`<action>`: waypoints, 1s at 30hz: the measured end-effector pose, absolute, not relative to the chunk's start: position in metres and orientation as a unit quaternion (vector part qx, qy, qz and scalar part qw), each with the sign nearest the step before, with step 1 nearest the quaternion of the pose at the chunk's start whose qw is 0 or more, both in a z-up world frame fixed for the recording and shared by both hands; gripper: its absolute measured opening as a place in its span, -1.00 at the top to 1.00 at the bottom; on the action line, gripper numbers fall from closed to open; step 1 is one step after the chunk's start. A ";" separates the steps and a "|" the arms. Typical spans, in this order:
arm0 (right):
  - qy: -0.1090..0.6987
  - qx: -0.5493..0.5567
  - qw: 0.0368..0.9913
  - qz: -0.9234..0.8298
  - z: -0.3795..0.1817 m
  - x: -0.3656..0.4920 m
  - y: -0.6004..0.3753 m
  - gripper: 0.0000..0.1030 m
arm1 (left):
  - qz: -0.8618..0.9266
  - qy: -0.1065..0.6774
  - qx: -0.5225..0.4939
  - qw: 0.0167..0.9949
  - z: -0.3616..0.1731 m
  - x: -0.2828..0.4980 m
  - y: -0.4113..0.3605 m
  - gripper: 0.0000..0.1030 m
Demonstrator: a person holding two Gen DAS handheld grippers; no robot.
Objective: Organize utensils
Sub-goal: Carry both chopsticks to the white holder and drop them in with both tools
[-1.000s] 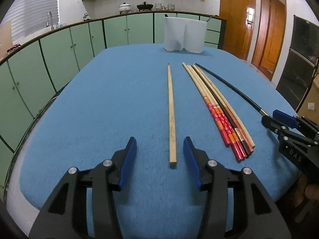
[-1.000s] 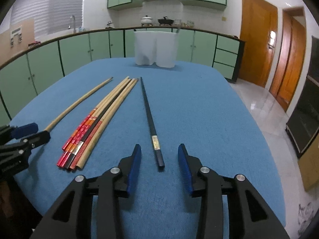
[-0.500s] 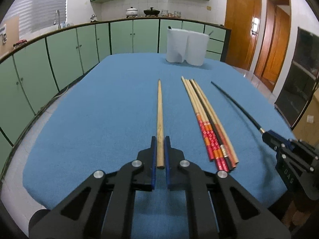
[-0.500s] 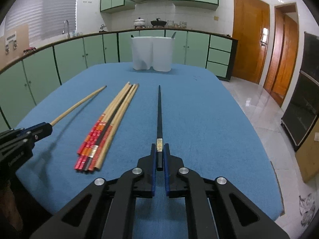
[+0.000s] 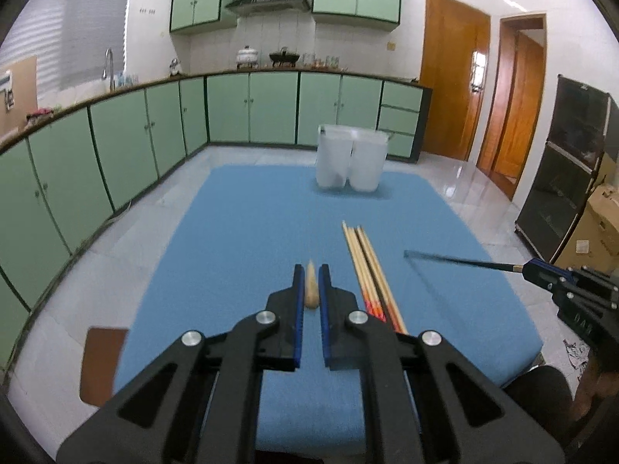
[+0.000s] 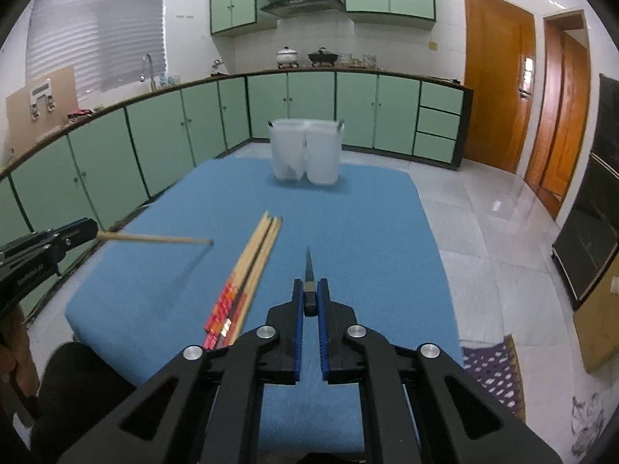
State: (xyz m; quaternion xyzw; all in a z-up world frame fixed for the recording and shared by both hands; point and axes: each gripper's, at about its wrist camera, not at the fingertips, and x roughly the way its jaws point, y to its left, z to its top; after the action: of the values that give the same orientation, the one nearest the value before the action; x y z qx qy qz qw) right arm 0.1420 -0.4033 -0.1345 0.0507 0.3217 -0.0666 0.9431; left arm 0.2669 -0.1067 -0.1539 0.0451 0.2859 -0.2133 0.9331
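Observation:
My left gripper (image 5: 310, 274) is shut on a plain wooden chopstick (image 5: 312, 288), held in the air and pointing away from me; from the right wrist view the same wooden chopstick (image 6: 154, 238) sticks out of the left gripper (image 6: 91, 228) above the table. A black chopstick (image 6: 308, 270) is pinched in my right gripper (image 6: 308, 288), also lifted; in the left wrist view this black chopstick (image 5: 456, 259) juts from the right gripper (image 5: 532, 268). A bundle of chopsticks (image 5: 367, 266), wooden with red-orange ends, lies on the blue tablecloth (image 5: 251, 232) between both grippers.
Two white translucent holders (image 5: 351, 161) stand side by side at the table's far end; they show again as white holders (image 6: 305, 150) from the right. Green kitchen cabinets (image 5: 116, 147) run behind and to the left. A brown stool seat (image 5: 102, 363) sits off the table's left edge.
Both grippers closed on their chopsticks, the left on the wooden one and the right on the black one, then rose clear of the table with them. The bundle stayed put.

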 end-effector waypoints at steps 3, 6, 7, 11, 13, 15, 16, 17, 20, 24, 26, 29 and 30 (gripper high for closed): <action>0.327 0.038 0.943 -0.052 -0.103 0.150 -0.409 0.87 | -0.224 0.270 0.056 0.935 -0.127 0.270 -0.106 0.91; 0.333 0.019 0.942 -0.039 -0.075 0.162 -0.412 0.87 | -0.242 0.264 0.068 0.931 -0.097 0.281 -0.109 0.91; 0.338 0.015 0.940 -0.037 -0.068 0.167 -0.414 0.87 | -0.248 0.262 0.070 0.930 -0.092 0.283 -0.110 0.91; 0.348 0.029 0.937 -0.024 -0.046 0.183 -0.425 0.87 | -0.273 0.272 0.071 0.920 -0.081 0.295 -0.111 0.87; 0.342 0.034 0.939 -0.024 -0.043 0.183 -0.427 0.87 | -0.278 0.281 0.052 0.917 -0.094 0.290 -0.102 0.83; 0.339 0.042 0.940 -0.026 -0.046 0.183 -0.429 0.87 | -0.274 0.300 0.051 0.912 -0.122 0.277 -0.095 0.77; 0.340 0.049 0.939 -0.023 -0.050 0.182 -0.429 0.87 | -0.272 0.311 0.051 0.910 -0.137 0.272 -0.093 0.63; 0.341 0.053 0.938 -0.021 -0.055 0.181 -0.429 0.87 | -0.271 0.330 0.048 0.903 -0.156 0.265 -0.089 0.54; 0.336 0.053 0.940 -0.021 -0.064 0.177 -0.428 0.87 | -0.259 0.398 0.049 0.879 -0.223 0.244 -0.082 0.49; 0.332 0.061 0.941 -0.019 -0.058 0.178 -0.431 0.87 | -0.232 0.453 0.052 0.859 -0.277 0.233 -0.076 0.49; 0.332 0.066 0.941 -0.017 -0.058 0.179 -0.433 0.87 | -0.223 0.463 0.059 0.856 -0.288 0.233 -0.077 0.49; 0.333 0.067 0.940 -0.015 -0.057 0.177 -0.432 0.87 | -0.208 0.472 0.068 0.854 -0.295 0.238 -0.077 0.48; 0.333 0.066 0.940 -0.015 -0.058 0.176 -0.432 0.87 | -0.205 0.476 0.067 0.852 -0.298 0.242 -0.077 0.49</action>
State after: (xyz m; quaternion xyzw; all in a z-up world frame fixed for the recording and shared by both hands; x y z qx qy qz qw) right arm 0.1764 -0.4321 -0.0576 0.0655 0.3332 -0.0147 0.9405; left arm 0.2417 -0.0769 -0.2976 0.0670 0.4762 -0.2054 0.8524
